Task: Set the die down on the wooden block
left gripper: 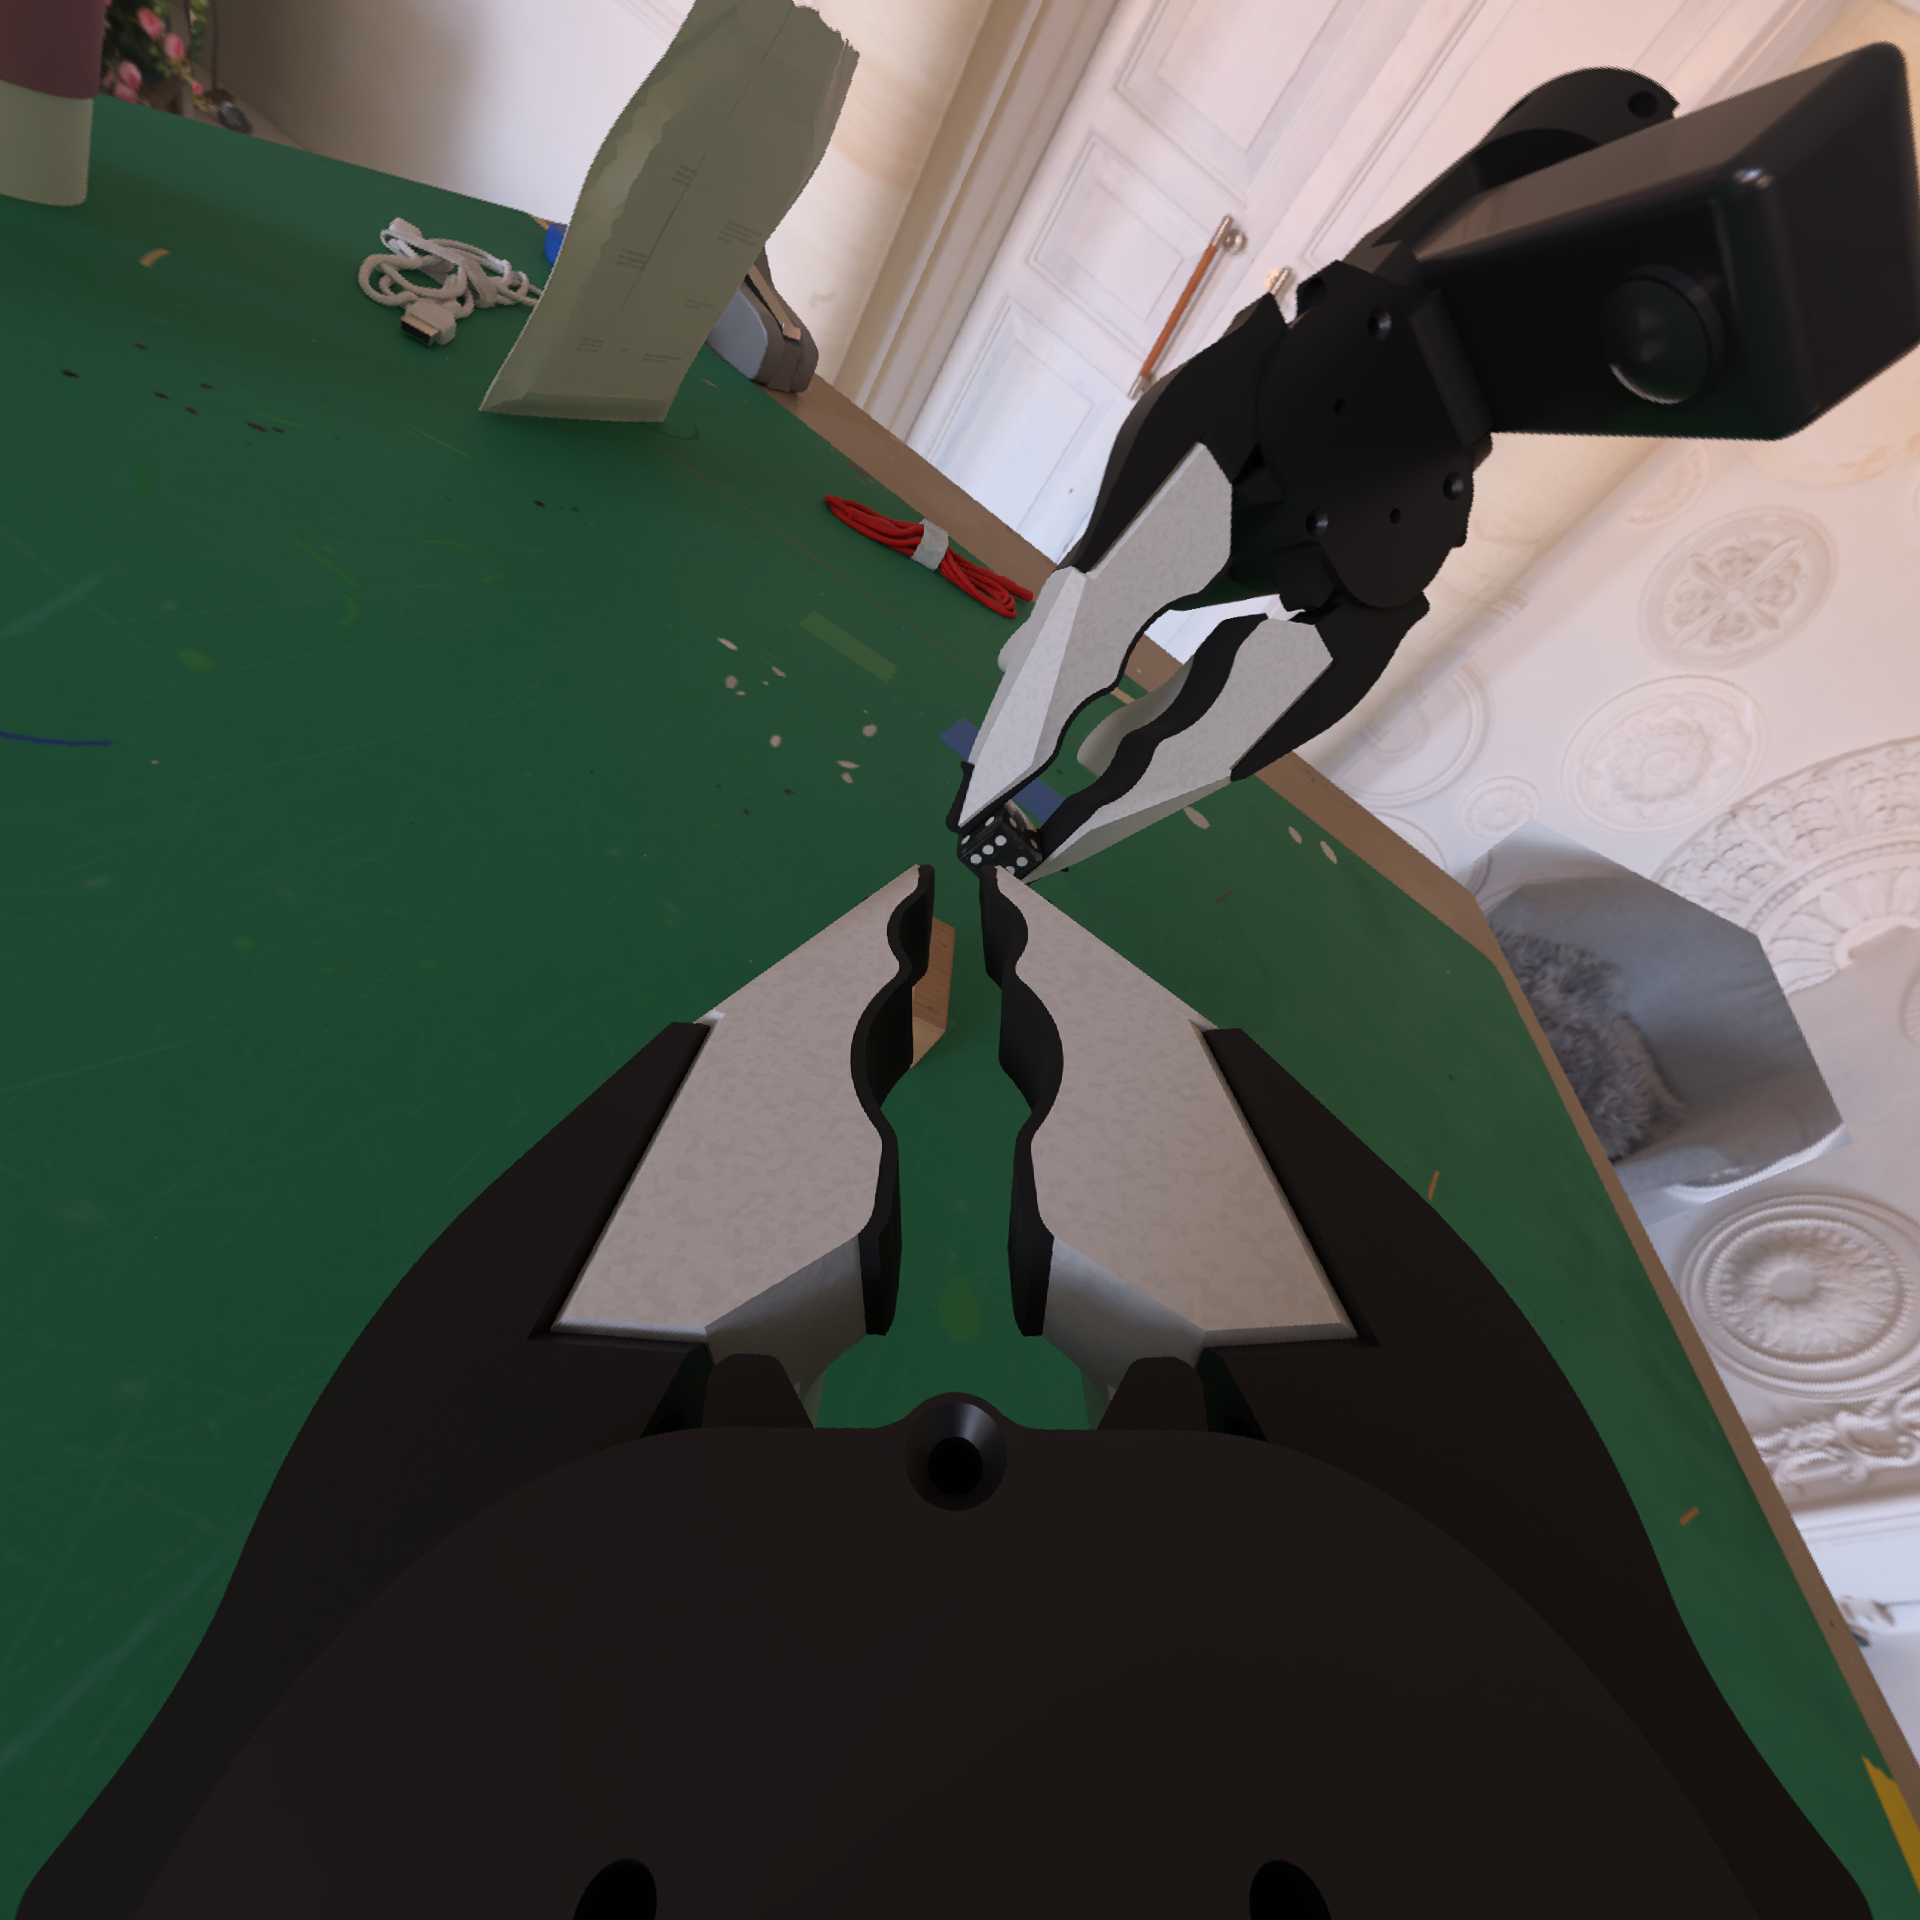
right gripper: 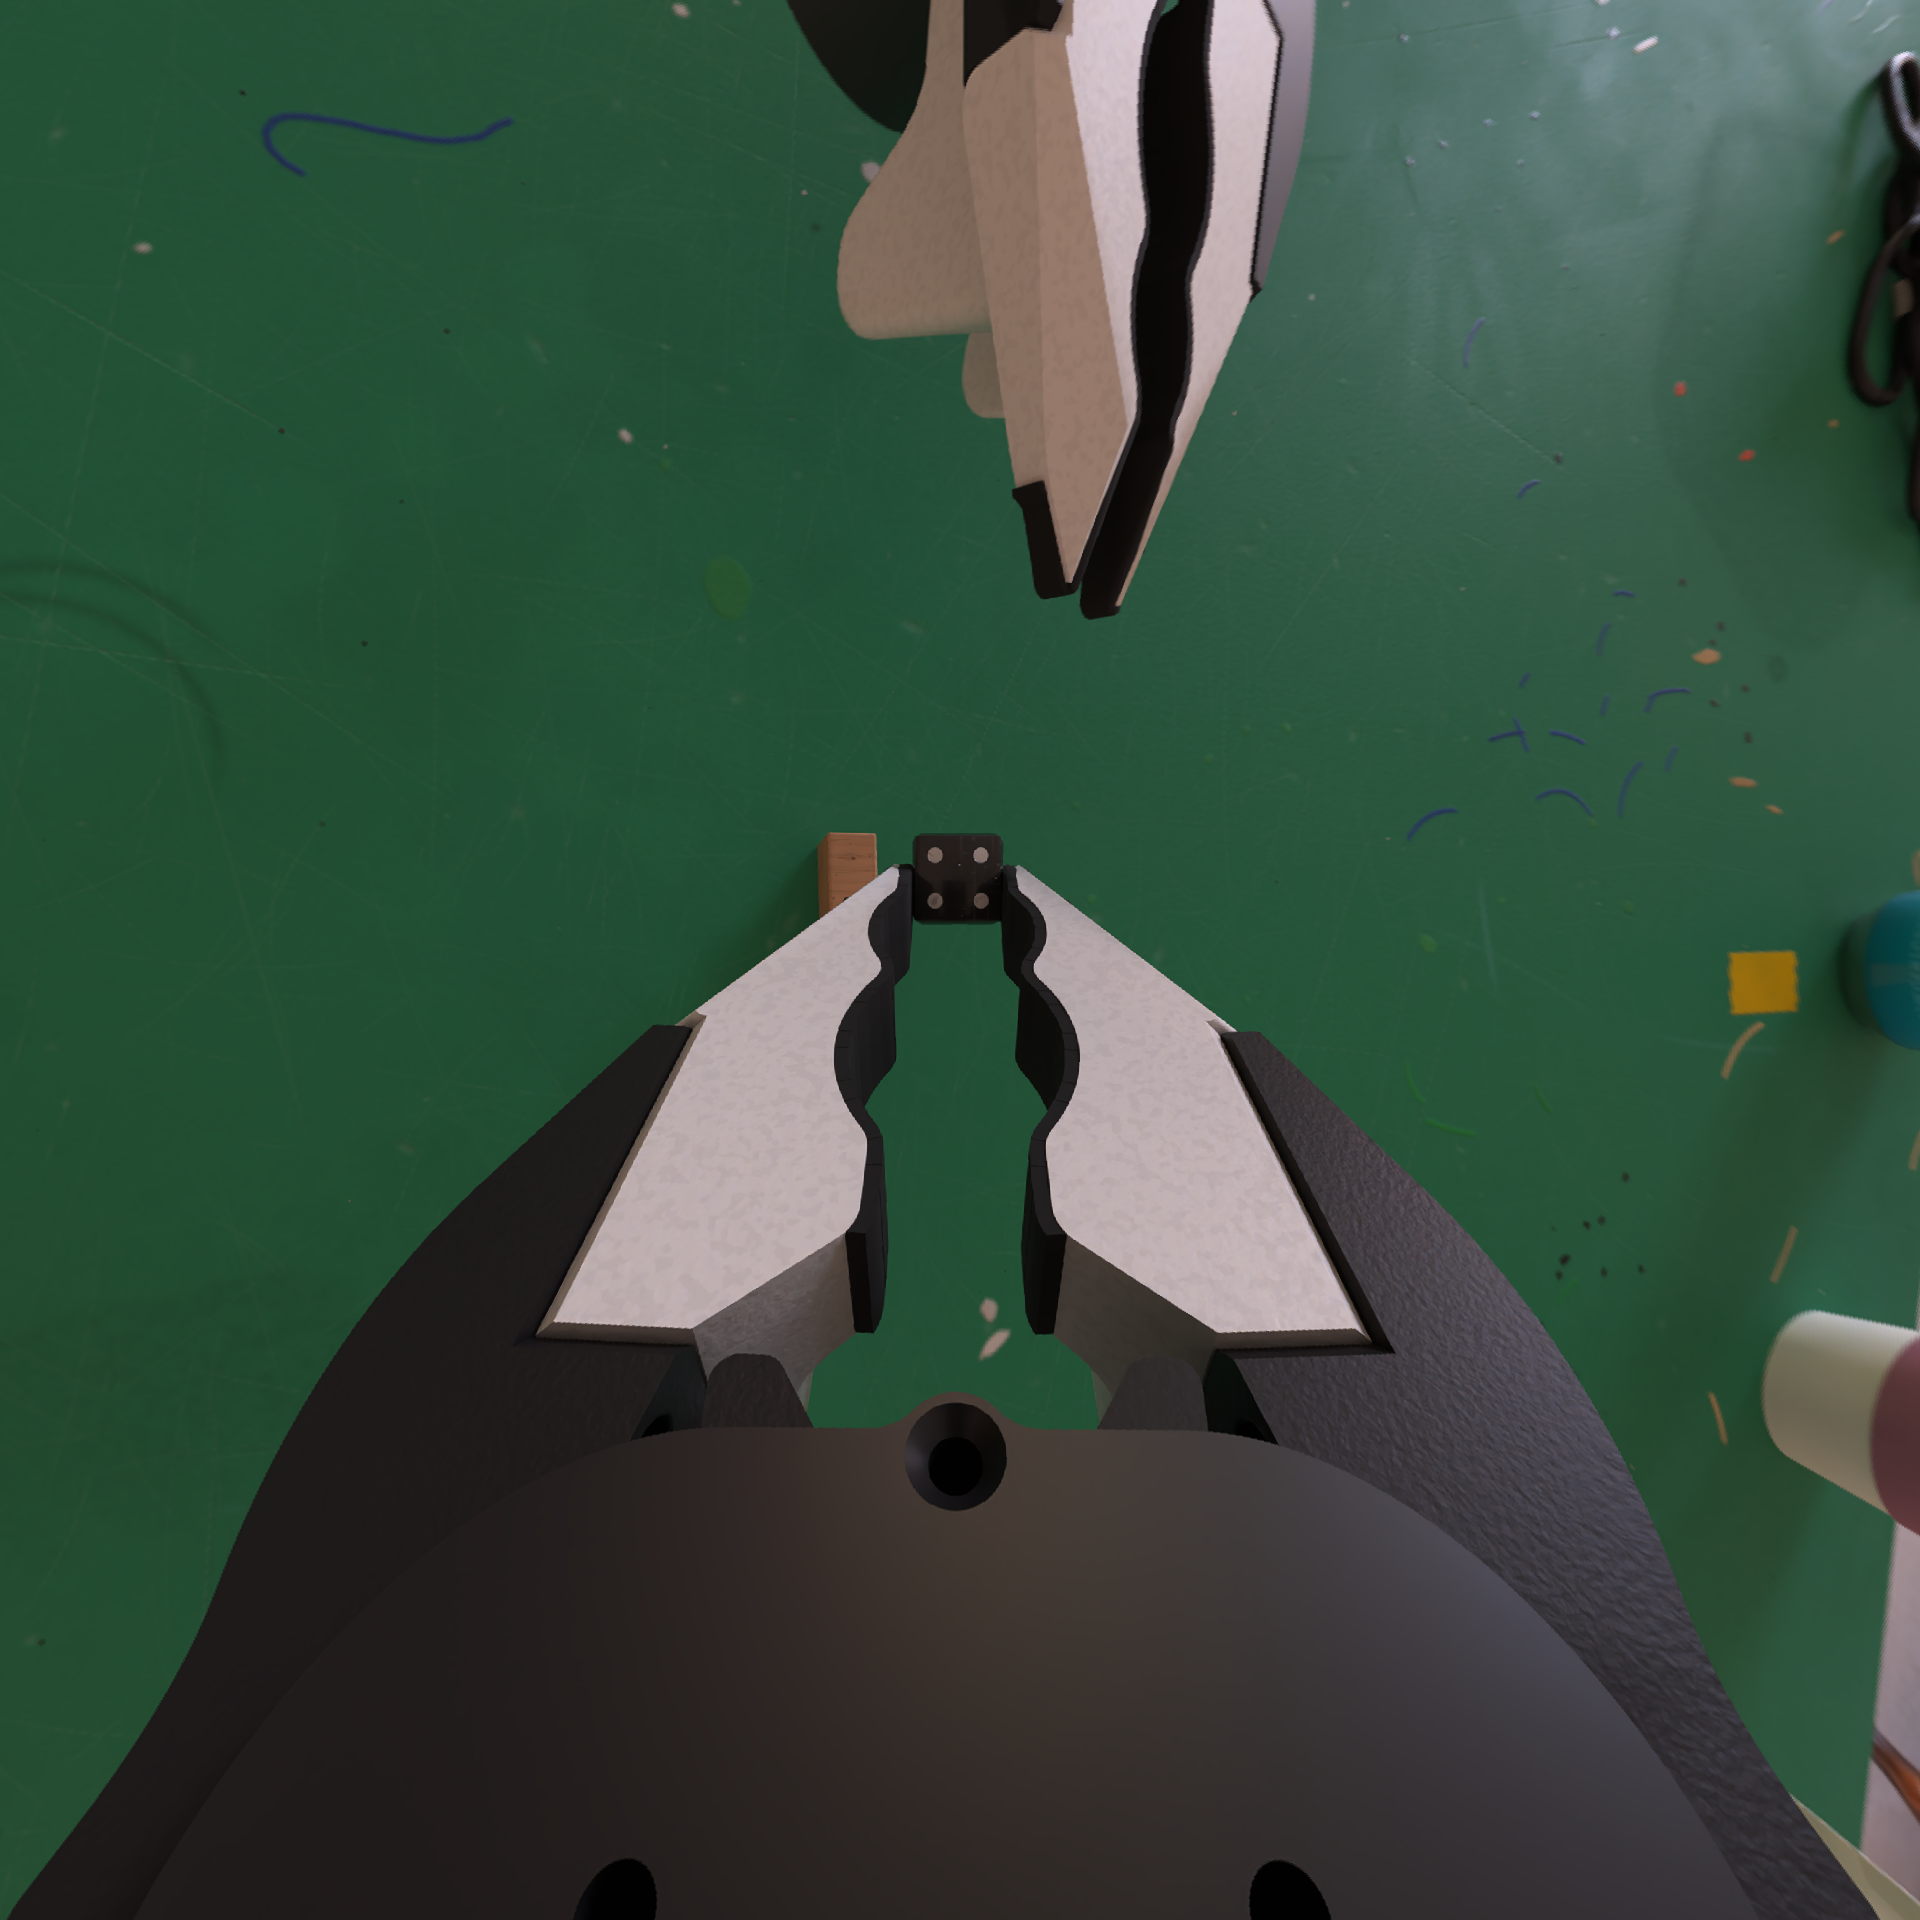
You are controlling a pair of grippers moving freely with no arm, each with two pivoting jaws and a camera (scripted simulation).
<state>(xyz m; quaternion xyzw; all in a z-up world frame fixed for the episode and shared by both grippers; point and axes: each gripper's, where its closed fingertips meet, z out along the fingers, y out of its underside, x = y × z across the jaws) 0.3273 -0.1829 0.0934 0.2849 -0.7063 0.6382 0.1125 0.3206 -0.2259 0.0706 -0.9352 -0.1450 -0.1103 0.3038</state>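
Observation:
My right gripper is shut on a black die with white pips, pinched at the fingertips. A small wooden block stands on the green table just left of the die, apart from it and partly behind my left finger. In the left wrist view the right gripper comes in from the upper right with the die held over the table. My left gripper is shut and empty, its tips just below the die. The block shows between its fingers. The left gripper also shows beyond the die.
A paper bag, a white cable and a red cord lie far back. The table edge runs close on the right. A yellow square, a teal object and a pale cylinder sit to the right.

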